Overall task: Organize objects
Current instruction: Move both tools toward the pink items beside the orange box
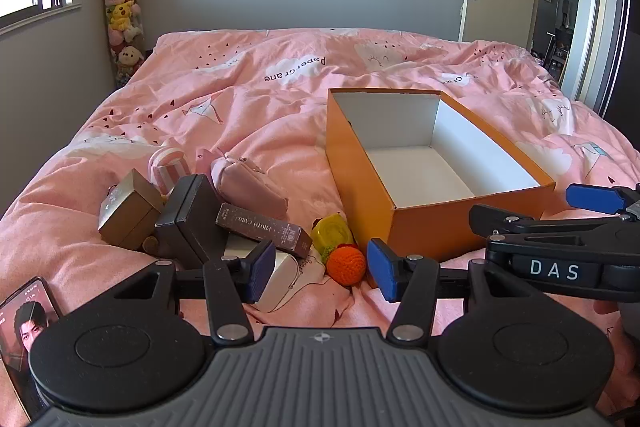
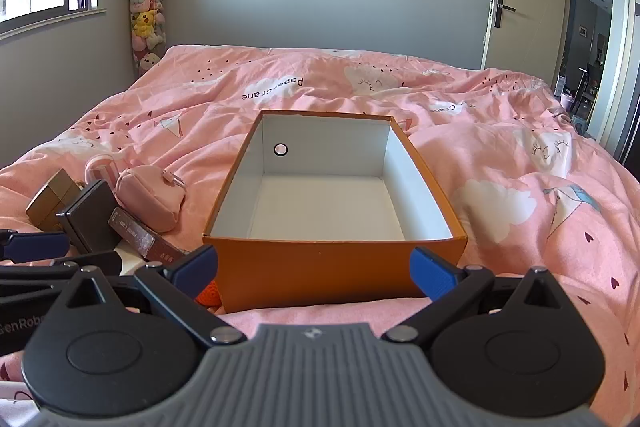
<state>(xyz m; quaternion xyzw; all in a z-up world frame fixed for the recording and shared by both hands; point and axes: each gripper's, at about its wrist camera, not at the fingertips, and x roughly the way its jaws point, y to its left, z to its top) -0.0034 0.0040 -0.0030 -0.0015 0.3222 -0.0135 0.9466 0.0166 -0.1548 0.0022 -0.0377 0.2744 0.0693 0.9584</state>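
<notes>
Blue-padded left gripper [image 1: 322, 269] hovered open and empty above an orange crocheted ball [image 1: 346, 264] on the pink duvet [image 1: 260, 115]. Right gripper [image 2: 314, 269] gaped, empty, before the empty orange cardboard box [image 2: 340, 263]. Clutter crowded the ball; closing might snag the yellow toy [image 1: 331, 233] or soft bedding.

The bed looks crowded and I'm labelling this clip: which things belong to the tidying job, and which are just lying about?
Job:
orange box, empty
gold box
black box
photo card box
pink pouch
crochet orange
yellow toy

Lying about:
phone
plush toy column
</notes>
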